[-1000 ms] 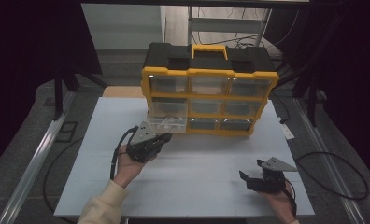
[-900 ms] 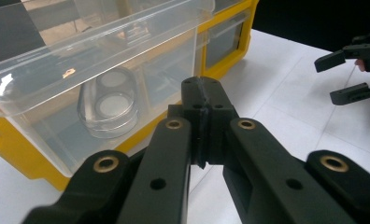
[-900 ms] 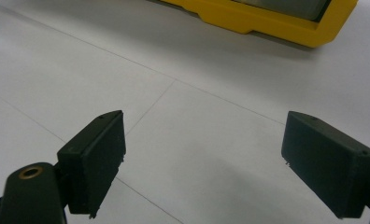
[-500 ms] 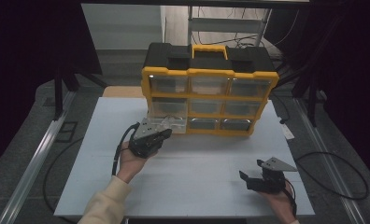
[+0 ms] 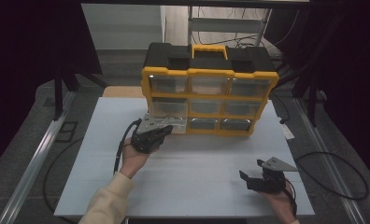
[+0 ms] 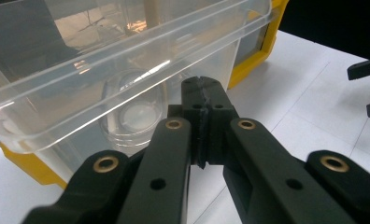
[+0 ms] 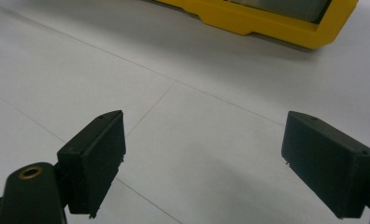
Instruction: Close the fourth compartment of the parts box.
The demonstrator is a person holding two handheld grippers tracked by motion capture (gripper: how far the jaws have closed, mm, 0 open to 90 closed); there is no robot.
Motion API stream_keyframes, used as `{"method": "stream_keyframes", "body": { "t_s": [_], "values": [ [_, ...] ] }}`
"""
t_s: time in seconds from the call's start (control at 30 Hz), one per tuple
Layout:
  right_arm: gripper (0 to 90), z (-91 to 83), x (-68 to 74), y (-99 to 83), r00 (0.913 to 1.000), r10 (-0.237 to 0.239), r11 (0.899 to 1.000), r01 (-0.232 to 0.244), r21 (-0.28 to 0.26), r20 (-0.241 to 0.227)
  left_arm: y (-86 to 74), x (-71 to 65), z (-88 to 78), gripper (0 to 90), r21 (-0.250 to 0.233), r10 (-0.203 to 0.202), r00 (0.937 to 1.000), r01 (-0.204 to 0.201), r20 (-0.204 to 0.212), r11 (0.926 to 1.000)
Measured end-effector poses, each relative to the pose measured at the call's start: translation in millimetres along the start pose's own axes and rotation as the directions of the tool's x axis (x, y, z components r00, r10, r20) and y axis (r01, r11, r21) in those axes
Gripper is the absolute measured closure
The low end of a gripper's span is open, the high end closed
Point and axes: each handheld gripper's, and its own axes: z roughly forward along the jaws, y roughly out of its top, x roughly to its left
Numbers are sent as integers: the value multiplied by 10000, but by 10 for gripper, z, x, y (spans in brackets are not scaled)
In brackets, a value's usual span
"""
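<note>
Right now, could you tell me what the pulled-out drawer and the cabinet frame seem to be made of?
The drawer looks like clear, glossy plastic: you see through its walls and its rim glints. The cabinet frame looks like opaque yellow moulded plastic with a duller sheen, probably rigid.

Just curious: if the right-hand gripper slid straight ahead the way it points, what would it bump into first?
Probably the yellow base of the drawer cabinet; the white table between looks free. The right gripper is open.

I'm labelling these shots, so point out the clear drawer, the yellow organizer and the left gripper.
clear drawer [image 6: 127,60], left gripper view, on its front rim.
yellow organizer [image 5: 210,72], high view, on the yellow top edge of its frame.
left gripper [image 6: 202,93], left gripper view, at the tips of its closed fingers.
</note>
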Motion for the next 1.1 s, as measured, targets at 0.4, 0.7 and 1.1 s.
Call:
{"method": "stream_keyframes", "body": {
  "t_s": [0.4, 0.7, 1.1],
  "values": [
    [144, -2, 0, 2, 10000, 7, 10000, -7, -34, 9, 25, 31, 25, 888, 32, -169, 9998, 169, 126, 9999],
    [144, -1, 0, 1, 10000, 9, 10000, -9, -34, 10, 60, 41, 33, 888, 70, -151, 9999, 151, -1, 9999],
    [144, -3, 1, 0, 10000, 6, 10000, -6, -27, 11, 79, 79, 68, 888, 168, -175, 9997, 178, -180, 9997]
  ]
}}
